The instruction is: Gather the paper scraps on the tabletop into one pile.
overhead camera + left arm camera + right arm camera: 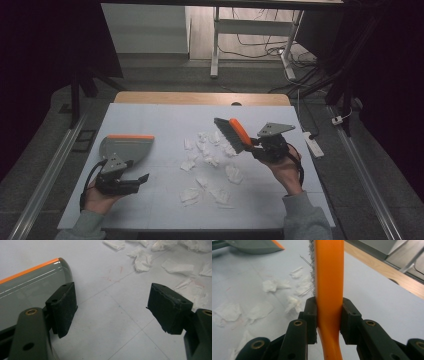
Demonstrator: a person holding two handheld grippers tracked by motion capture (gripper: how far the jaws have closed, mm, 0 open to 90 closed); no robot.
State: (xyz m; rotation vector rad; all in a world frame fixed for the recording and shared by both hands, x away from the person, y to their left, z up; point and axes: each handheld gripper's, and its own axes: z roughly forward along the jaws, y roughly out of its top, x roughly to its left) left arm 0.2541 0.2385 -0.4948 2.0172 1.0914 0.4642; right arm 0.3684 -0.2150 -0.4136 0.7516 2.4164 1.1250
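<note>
With the right gripper (pixel 253 144) clamped on the brush (pixel 234 134) just beyond the paper scraps (pixel 210 162), sweeping starts, so next the empty, wide-open left gripper (pixel 142 179) must take the dustpan (pixel 126 148) left of the scraps

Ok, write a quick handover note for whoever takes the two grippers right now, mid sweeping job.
Right gripper: shut on the brush by its orange handle, bristles over the paper scraps.
Left gripper: open, holding nothing, beside the dustpan, which lies on the white mat.
Done: brush picked up.
Left: scraps lie scattered mid-mat; none in the pan. Probably grasp the dustpan, then sweep them in.
</note>
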